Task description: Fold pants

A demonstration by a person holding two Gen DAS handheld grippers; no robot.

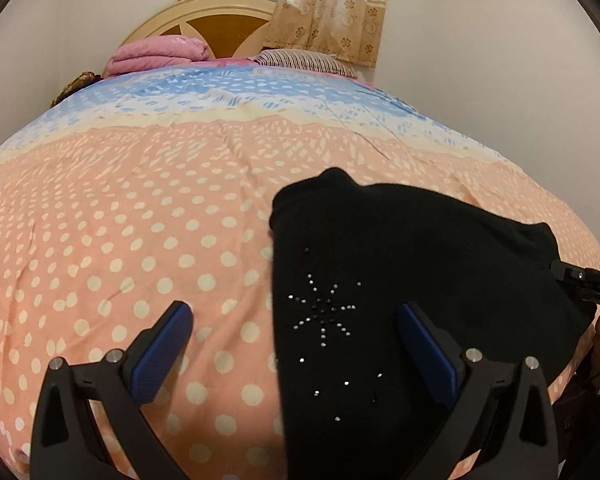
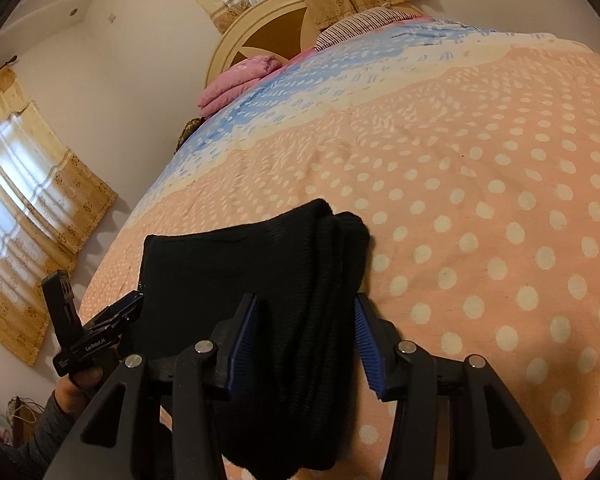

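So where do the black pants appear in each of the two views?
Left wrist view: the black pants lie lower right, their left edge between the open fingers.
Right wrist view: the pants lie lower centre, their folded edge between the fingers.
Shared landmark: the pink blanket by the headboard.

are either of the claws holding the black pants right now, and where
Neither grips. The left claw gapes over the black pants' edge; the right claw straddles their folded edge, pads apart.

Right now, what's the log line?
step: fold pants | pants: folded bundle on bed | left gripper: open | right gripper: open, straddling pants
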